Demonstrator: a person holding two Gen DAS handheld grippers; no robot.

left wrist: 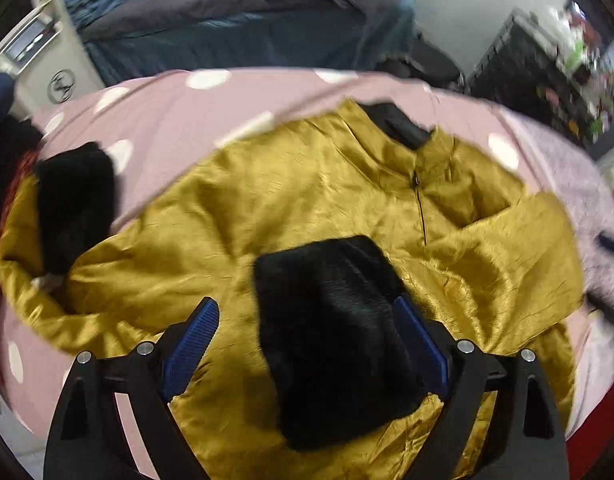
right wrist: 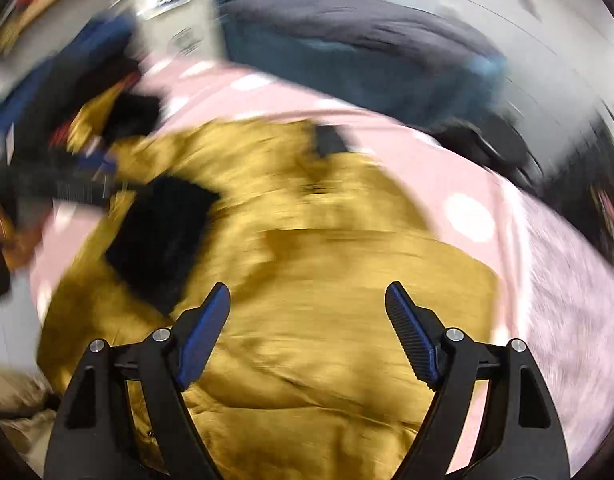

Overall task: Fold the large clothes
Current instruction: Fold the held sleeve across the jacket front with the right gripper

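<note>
A large mustard-gold satin jacket point(left wrist: 315, 196) with a black collar point(left wrist: 395, 124) and black furry cuffs lies spread on a pink polka-dot sheet point(left wrist: 167, 112). One sleeve is folded across the body, its black cuff point(left wrist: 331, 332) lying between my left fingers. My left gripper point(left wrist: 307, 312) is open above that cuff. The other cuff point(left wrist: 75, 204) lies at the left. In the blurred right wrist view, my right gripper point(right wrist: 307, 296) is open and empty over the jacket body point(right wrist: 327, 280); the folded cuff point(right wrist: 163, 240) lies to its left.
A blue and grey duvet heap point(left wrist: 235, 20) lies behind the sheet. A white cabinet point(left wrist: 55, 68) stands at the back left. Dark shelving with clutter point(left wrist: 547, 76) stands at the right. Dark and red clothes point(left wrist: 3, 184) pile at the left edge.
</note>
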